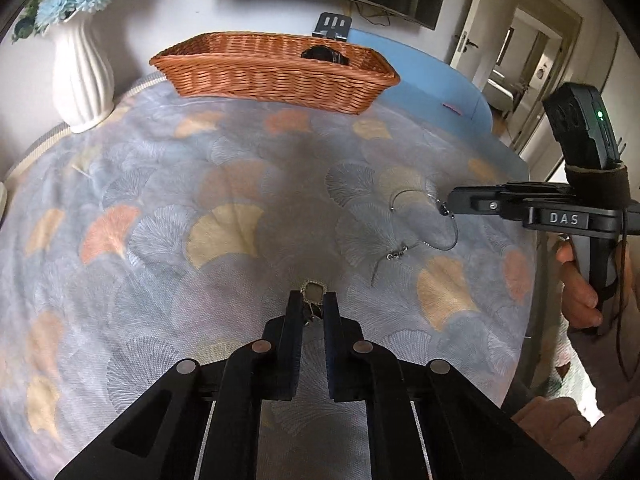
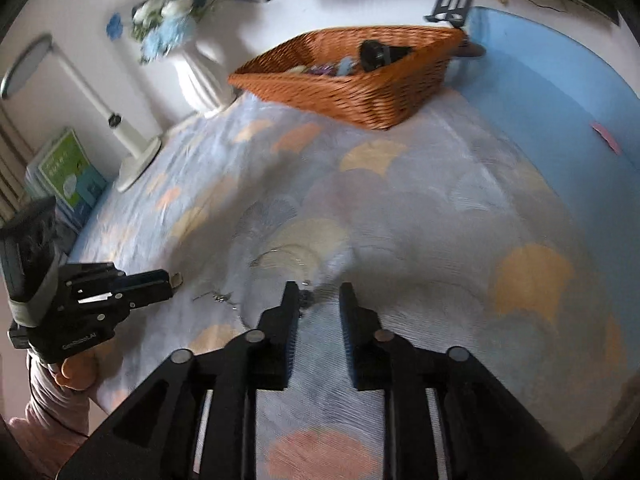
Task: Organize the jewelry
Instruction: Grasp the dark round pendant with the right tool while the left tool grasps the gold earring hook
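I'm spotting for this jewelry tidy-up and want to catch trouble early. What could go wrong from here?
1. The left hand-held gripper pinches the small pendant only at its fingertips, so it could slip on the way to the wicker basket.
2. The right hand-held gripper, jaws open, could snag or tangle the thin wire necklace on the patterned tablecloth.

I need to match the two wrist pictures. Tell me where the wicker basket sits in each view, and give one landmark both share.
Left wrist view: the wicker basket sits top centre, at the far edge of the patterned cloth.
Right wrist view: the wicker basket sits top centre-right, seen corner-on, with small items inside.
Shared landmark: the white vase of blue flowers, left of the basket in both.
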`<action>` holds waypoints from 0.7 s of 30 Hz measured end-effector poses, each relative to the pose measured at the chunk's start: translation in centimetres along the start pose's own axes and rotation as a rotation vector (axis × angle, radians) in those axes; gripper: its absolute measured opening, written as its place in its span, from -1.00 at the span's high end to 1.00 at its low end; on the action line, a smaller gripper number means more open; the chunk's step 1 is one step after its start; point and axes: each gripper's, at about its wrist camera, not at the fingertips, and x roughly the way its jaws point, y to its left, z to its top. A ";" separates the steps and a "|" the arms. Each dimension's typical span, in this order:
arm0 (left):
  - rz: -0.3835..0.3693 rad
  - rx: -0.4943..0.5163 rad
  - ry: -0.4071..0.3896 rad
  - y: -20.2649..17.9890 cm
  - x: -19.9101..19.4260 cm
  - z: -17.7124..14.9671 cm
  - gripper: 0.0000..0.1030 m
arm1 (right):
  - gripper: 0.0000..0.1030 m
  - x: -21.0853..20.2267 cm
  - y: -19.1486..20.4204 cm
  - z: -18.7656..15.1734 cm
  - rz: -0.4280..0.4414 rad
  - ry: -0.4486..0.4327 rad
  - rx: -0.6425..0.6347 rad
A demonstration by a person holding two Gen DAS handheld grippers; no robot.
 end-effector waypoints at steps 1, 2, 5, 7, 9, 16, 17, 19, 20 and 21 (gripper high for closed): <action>-0.004 -0.003 -0.001 0.1 0.0 0.0 0.82 | 0.43 -0.2 -0.2 0.0 0.006 -0.006 0.008; -0.007 -0.005 -0.001 0.1 0.2 0.1 0.82 | 0.38 -0.5 -0.5 -0.1 0.012 -0.011 0.020; -0.017 -0.011 -0.002 0.3 0.2 0.1 0.82 | 0.37 -0.7 -0.5 -0.3 0.018 -0.010 0.027; -0.019 -0.012 -0.004 0.3 0.2 0.1 0.82 | 0.37 -0.4 0.4 -0.5 0.016 -0.003 0.002; -0.018 -0.009 -0.006 0.2 0.2 0.1 0.82 | 0.37 0.2 1.5 -0.6 -0.003 0.002 -0.029; 0.010 0.013 -0.015 -0.4 0.0 0.0 0.82 | 0.76 1.8 5.0 -1.1 -0.234 -0.025 -0.224; 0.016 0.012 -0.023 -0.3 -0.2 0.0 0.82 | 0.76 1.9 5.5 -1.3 -0.267 -0.032 -0.253; 0.025 -0.002 -0.048 -0.1 -0.8 0.0 0.82 | 0.76 1.6 5.5 -1.4 -0.300 -0.053 -0.265; 0.017 -0.009 -0.053 0.0 -1.0 0.1 0.82 | 0.76 1.4 5.4 -1.3 -0.302 -0.061 -0.264; 0.011 -0.018 -0.061 0.2 -1.4 0.2 0.82 | 0.76 1.1 5.2 -1.1 -0.296 -0.069 -0.258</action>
